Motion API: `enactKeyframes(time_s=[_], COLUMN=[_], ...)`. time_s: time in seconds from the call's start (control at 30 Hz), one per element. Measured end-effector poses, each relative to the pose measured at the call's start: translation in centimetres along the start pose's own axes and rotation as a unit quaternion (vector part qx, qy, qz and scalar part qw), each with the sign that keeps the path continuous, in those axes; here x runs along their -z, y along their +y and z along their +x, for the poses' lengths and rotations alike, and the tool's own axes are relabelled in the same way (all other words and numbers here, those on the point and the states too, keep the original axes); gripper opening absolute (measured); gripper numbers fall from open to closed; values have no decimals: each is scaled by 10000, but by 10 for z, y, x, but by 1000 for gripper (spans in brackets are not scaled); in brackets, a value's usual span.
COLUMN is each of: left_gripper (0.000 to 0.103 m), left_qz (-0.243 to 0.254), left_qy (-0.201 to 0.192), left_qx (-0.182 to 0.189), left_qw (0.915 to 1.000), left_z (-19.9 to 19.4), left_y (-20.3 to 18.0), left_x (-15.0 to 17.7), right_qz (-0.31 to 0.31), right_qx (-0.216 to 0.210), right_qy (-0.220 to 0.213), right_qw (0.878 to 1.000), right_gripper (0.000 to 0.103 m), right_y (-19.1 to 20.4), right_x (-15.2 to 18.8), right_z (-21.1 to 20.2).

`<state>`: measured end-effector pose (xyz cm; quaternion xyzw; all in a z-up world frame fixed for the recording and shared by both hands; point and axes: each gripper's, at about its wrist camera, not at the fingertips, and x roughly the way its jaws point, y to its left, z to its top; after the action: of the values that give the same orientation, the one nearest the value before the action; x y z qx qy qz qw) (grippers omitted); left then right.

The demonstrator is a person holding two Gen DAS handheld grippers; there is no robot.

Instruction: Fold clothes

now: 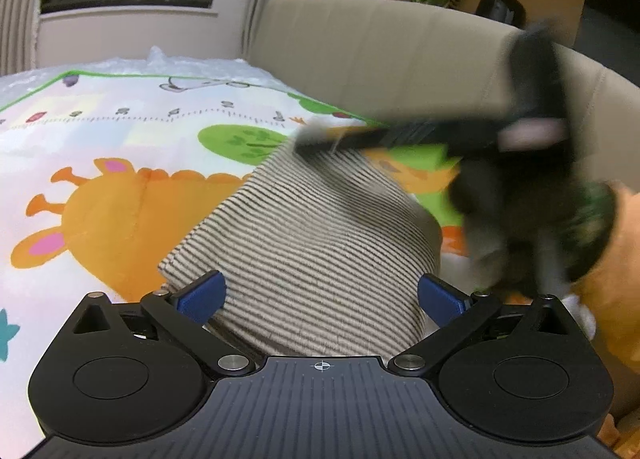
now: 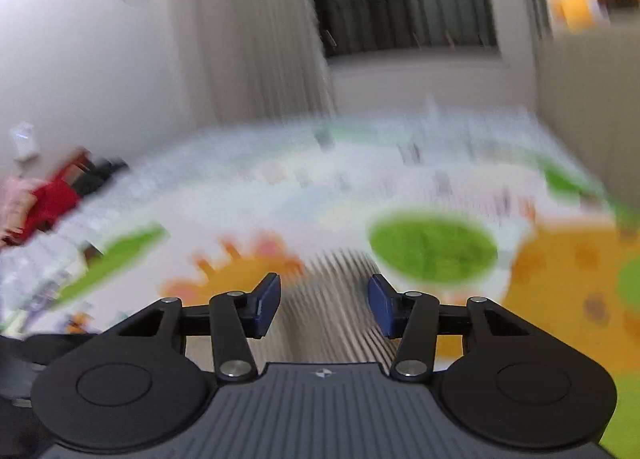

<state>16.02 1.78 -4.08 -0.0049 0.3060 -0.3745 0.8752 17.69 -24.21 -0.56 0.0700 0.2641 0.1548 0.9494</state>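
The striped garment (image 1: 304, 243), already gathered into a narrow folded bundle, lies on the cartoon play mat (image 1: 100, 147) and fills the centre of the left wrist view, its long axis running from the lower middle of the frame up and to the right. Its near end sits directly between the blue pads of the left claw (image 1: 322, 297), which stand spread wide on either side of the cloth; whether a pad brushes the fabric cannot be told. The left claw tilts downward over that near end and is the closer of the two to it. The right claw (image 2: 324, 305) comes in from the right of that frame as a dark, motion-blurred shape, its fingers reaching across the far end of the bundle near the middle of the frame. In its own blurred view the stripes lie in the gap between its pads, which stand partly spread and grip nothing that shows. A beige sofa (image 1: 380, 47) rises behind the mat. The coming move probably turns on each claw taking its own end of the bundle.
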Motion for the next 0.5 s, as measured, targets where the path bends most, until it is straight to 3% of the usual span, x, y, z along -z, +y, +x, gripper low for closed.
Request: enactKeyframes(time_s=[0.07, 0.13, 0.2, 0.3, 0.43, 0.5], left_gripper=[103, 103, 103, 103, 103, 103], left_qz=[-94, -164, -172, -314, -845, -1068], left_qy=[78, 125, 55, -247, -682, -735], left_qx=[35, 28, -63, -223, -187, -150], left_qw=[9999, 9998, 9998, 9990, 9939, 9915], left_z=[-4, -9, -14, -29, -47, -42], left_y=[6, 12, 18, 31, 53, 59], left_x=[0, 1, -1, -11, -34, -45], right_qz=[277, 615, 830, 437, 423, 818], right_qx=[133, 185, 107, 273, 378, 315], right_qy=[295, 512, 421, 89, -216, -174], right_qw=[9991, 9966, 9956, 9986, 9982, 9960], right_gripper=[59, 61, 64, 66, 91, 91], right_y=[-15, -30, -35, -27, -31, -42], right_x=[10, 16, 13, 15, 23, 29], right_z=[20, 33, 24, -7, -54, -68])
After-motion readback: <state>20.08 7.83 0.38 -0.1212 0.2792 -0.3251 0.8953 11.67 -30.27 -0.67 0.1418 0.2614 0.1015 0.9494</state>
